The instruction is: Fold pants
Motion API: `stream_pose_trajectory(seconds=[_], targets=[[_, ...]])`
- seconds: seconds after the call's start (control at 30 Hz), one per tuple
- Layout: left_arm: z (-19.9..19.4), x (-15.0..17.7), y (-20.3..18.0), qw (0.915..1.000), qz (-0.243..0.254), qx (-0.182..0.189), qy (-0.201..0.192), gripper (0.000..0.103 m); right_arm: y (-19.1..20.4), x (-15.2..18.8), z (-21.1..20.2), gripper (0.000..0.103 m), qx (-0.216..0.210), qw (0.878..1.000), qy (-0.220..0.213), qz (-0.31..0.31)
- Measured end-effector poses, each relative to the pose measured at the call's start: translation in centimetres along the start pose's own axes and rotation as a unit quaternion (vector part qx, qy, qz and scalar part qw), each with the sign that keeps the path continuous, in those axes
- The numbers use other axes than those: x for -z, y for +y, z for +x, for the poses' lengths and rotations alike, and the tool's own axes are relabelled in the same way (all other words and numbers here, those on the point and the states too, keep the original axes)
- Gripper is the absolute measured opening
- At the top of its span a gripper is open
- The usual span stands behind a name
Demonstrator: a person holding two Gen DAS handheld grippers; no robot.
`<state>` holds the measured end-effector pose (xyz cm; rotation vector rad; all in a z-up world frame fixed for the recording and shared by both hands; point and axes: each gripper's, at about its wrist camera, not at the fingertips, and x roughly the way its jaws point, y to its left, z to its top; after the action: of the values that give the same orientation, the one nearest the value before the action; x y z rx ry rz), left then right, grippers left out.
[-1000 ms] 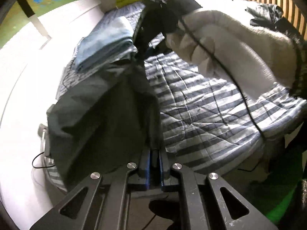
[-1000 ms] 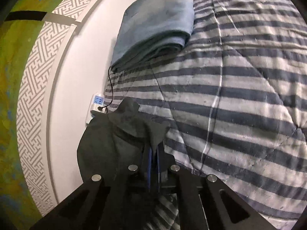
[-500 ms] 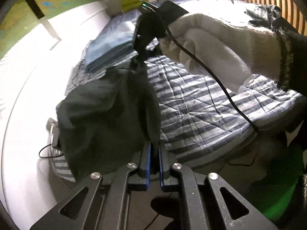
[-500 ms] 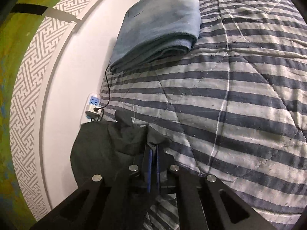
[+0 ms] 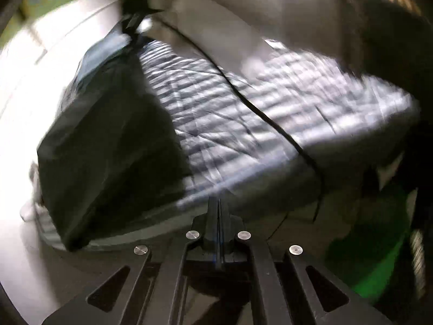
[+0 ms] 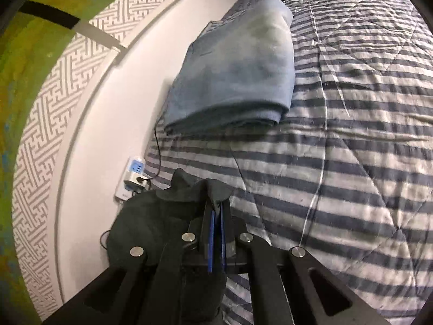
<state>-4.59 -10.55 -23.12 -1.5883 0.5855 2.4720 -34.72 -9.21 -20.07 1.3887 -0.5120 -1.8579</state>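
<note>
Dark pants point(image 5: 108, 149) hang in a loose sheet over the left edge of the bed. Their top corner is bunched in my right gripper point(image 5: 132, 24), seen high in the left wrist view below a pale sleeve point(image 5: 243, 21). In the right wrist view that gripper point(image 6: 216, 205) has the pants point(image 6: 151, 222) gathered at its tips; its jaws are opening slightly, with the cloth still pinched between the blue pads. My left gripper point(image 5: 218, 203) is shut with nothing between its fingers. The pants' edge hangs just to its left. The left view is blurred.
A striped quilt point(image 6: 351, 162) covers the bed, with a folded blue blanket point(image 6: 238, 75) near the wall. A power strip point(image 6: 134, 178) with a cord lies between bed and wall. A black cable point(image 5: 257, 108) trails from the right gripper across the quilt point(image 5: 243, 124).
The pants' edge, earlier between the left gripper's fingers, now hangs free to its left. The left view has swung closer to the bed's edge. The right gripper rose slightly, still holding the cloth.
</note>
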Motion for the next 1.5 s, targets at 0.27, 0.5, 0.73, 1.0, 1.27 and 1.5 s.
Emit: stream_pose_trajectory(seconds=[0.27, 0.5, 0.73, 1.0, 1.27, 1.5], targets=[[-5.5, -3.5, 10.4, 0.9913, -0.124, -0.010, -0.044, 0.010, -0.3, 7.0, -8.1, 0.015, -0.026, 0.998, -0.021, -0.058], [-2.5, -13.6, 18.1, 0.9880, -0.148, -0.019, -0.038, 0.035, -0.8, 20.5, -8.9, 0.015, -0.004, 0.990, 0.016, -0.138], [4.6, -20.1, 16.7, 0.9935, -0.105, -0.008, 0.044, 0.045, 0.9, 22.5, -6.1, 0.015, -0.004, 0.980, 0.030, -0.196], [9.8, -22.8, 16.1, 0.9894, -0.111, -0.019, 0.092, 0.055, 1.4, 21.8, -4.4, 0.025, -0.038, 0.982, 0.045, -0.178], [15.0, -25.3, 14.7, 0.9853, -0.060, -0.086, 0.135, 0.055, 2.5, 22.9, -5.0, 0.026, -0.043, 0.977, 0.019, -0.206], [16.3, -25.0, 13.8, 0.9843, -0.050, -0.098, 0.138, 0.006, 1.7, 22.8, -5.3, 0.015, -0.067, 0.980, -0.006, -0.188]])
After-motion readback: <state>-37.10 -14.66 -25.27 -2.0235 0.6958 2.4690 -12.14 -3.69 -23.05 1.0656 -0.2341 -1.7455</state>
